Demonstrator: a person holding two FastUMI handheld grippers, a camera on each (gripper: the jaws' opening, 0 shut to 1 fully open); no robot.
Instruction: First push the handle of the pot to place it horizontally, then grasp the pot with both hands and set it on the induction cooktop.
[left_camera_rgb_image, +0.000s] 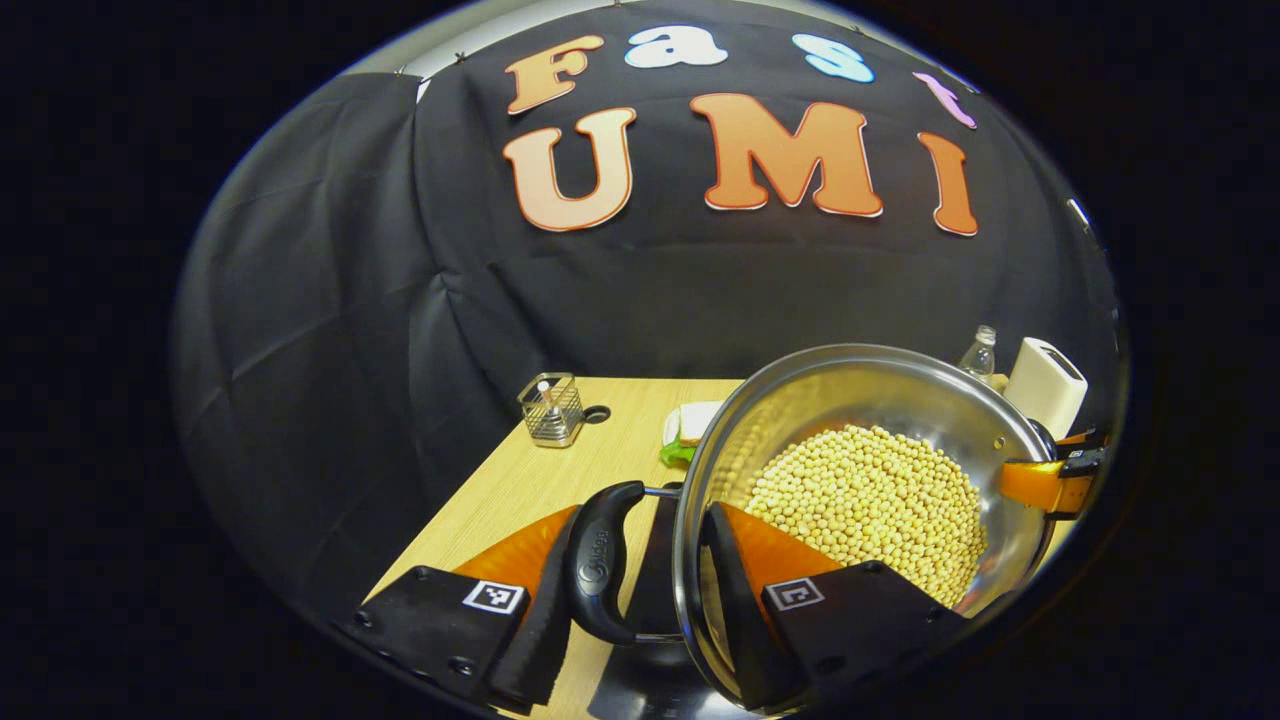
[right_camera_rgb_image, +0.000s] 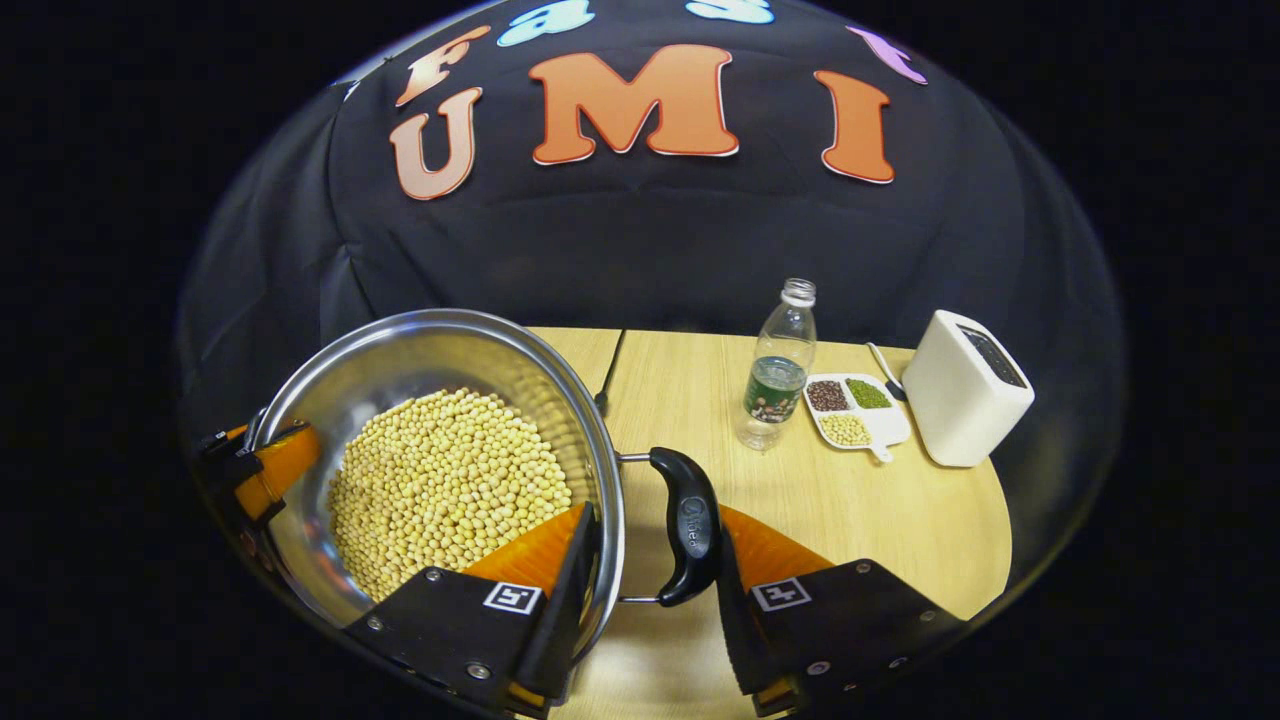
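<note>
A steel pot (left_camera_rgb_image: 900, 385) full of yellow soybeans (left_camera_rgb_image: 870, 505) is gripped at both side handles. My left gripper (left_camera_rgb_image: 640, 590) is shut on the pot: one finger presses outside the black handle (left_camera_rgb_image: 600, 560), the other inside the rim. My right gripper (right_camera_rgb_image: 650, 575) is shut the same way around the opposite black handle (right_camera_rgb_image: 688, 535). Each gripper also appears across the pot from the other, the right gripper (left_camera_rgb_image: 1050, 482) in the left gripper view and the left gripper (right_camera_rgb_image: 262, 468) in the right gripper view. A dark glossy surface (left_camera_rgb_image: 650, 685), perhaps the cooktop, lies under the left handle.
On the wooden table (right_camera_rgb_image: 900, 520) stand a plastic bottle (right_camera_rgb_image: 780, 370), a white divided tray of beans (right_camera_rgb_image: 855, 410) and a white block (right_camera_rgb_image: 965, 400). A wire basket (left_camera_rgb_image: 550, 408) and a white and green item (left_camera_rgb_image: 688, 430) sit at the far left.
</note>
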